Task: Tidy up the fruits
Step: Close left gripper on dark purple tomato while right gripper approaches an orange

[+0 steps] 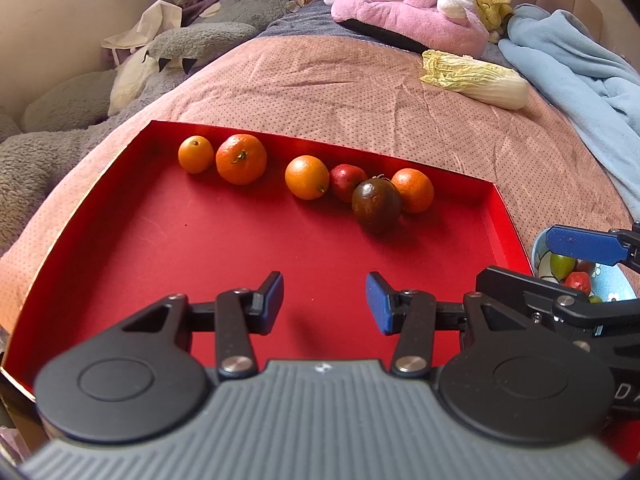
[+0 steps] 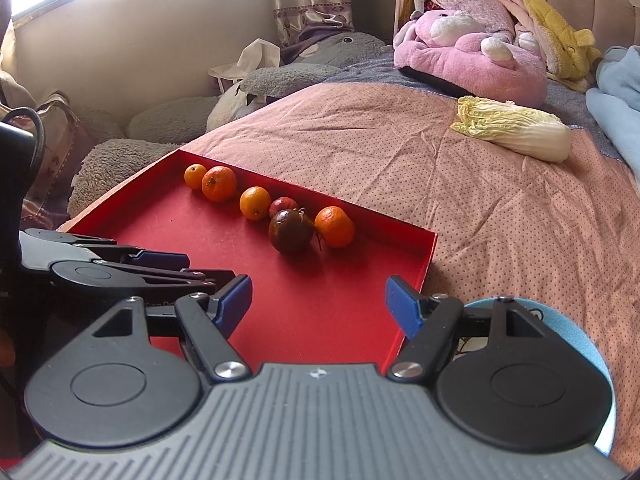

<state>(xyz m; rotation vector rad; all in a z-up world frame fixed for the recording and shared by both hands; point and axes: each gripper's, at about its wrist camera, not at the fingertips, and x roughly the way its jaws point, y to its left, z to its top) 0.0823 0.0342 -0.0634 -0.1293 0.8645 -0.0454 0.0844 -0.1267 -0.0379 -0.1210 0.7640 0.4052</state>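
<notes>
A red tray (image 1: 168,240) (image 2: 224,248) lies on the bed with several fruits lined up along its far wall. From the left stand a small orange (image 1: 195,154) (image 2: 195,176), a larger orange (image 1: 241,159) (image 2: 219,183), a third orange (image 1: 307,177) (image 2: 255,203), a red fruit (image 1: 344,181) (image 2: 282,205), a dark brown-red fruit (image 1: 376,206) (image 2: 291,231) and a fourth orange (image 1: 414,190) (image 2: 335,227). My left gripper (image 1: 324,302) hovers open over the tray's near part, empty. My right gripper (image 2: 319,306) is open and empty above the tray's right edge.
A blue flowered bowl (image 1: 612,280) (image 2: 580,332) with green and red fruits sits right of the tray, under the right gripper (image 1: 584,246). A napa cabbage (image 1: 476,79) (image 2: 516,128) lies on the pink bedspread beyond. Plush toys and a blue blanket (image 1: 576,60) crowd the far end.
</notes>
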